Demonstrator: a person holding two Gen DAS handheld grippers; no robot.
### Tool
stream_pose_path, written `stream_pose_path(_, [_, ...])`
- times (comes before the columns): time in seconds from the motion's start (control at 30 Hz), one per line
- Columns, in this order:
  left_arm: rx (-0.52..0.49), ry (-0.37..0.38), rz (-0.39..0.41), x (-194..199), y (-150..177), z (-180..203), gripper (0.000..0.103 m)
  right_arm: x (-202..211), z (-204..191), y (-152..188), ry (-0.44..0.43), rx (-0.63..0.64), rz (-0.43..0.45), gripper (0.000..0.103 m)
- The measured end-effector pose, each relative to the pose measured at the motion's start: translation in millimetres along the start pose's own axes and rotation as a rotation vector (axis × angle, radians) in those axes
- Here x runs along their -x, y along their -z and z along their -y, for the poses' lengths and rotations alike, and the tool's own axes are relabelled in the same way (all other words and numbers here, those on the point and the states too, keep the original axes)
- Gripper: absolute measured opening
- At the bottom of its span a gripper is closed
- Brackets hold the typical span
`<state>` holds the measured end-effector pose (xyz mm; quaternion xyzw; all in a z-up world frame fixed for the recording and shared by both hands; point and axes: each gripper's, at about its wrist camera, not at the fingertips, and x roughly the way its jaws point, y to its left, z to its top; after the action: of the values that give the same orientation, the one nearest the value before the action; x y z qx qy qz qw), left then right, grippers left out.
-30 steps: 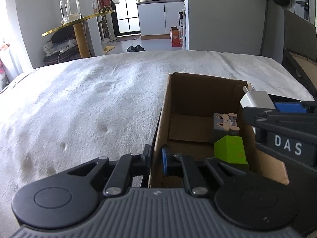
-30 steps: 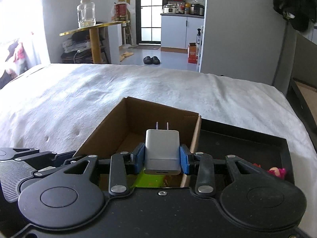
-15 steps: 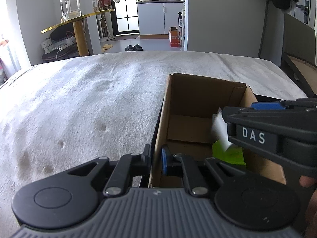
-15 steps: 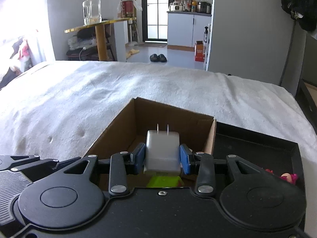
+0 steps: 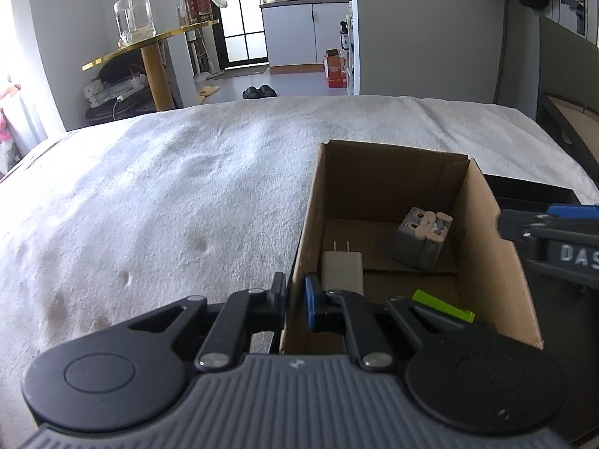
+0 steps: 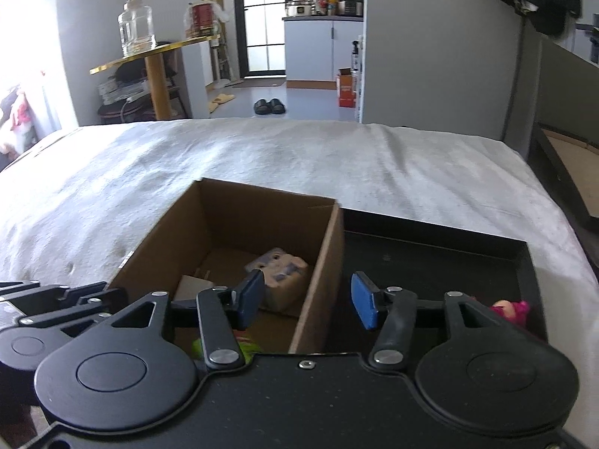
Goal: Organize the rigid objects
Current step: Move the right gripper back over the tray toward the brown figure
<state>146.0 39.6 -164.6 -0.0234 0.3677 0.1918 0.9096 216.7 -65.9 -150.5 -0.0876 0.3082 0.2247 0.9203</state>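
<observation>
Right gripper (image 6: 307,301): jaws just opened, nothing between them, held over the box's right wall.
Left gripper (image 5: 295,297): clamped on the cardboard box (image 5: 490,262) wall.
White charger (image 5: 342,271): laid inside the box, beside the left wall.

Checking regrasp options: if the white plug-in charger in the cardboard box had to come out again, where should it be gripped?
Grip the white plug-in charger across its two flat side faces, from above; it lies close to the brown cardboard box's left wall, prongs pointing away, so a level approach looks blocked.
</observation>
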Motion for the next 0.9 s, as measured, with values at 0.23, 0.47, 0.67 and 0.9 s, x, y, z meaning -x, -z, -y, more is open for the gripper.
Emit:
stream_pose_path(0.23, [-0.009,-0.021,0.001,-1.3,0.6,2.8,0.01,-0.5,29.3,9.2,0.044,-0.04,-0.005,0.056])
stream_pose_path(0.47, [-0.033,-0.042,0.005,-2.6,0.4,7.5,0.01,-3.8,60.6,24.6,0.106,-0.078,-0.013,0.062])
stream_pose_path(0.67, [-0.039,-0.06,0.001,-2.5,-1.2,11.4,0.01,-9.6,88.5,35.0,0.162,-0.111,-0.041,0.062])
stream_pose_path(0.9, [-0.055,-0.089,-0.003,-2.3,-0.7,17.1,0.011,-13.6,112.6,49.9,0.225,-0.129,-0.059,0.062])
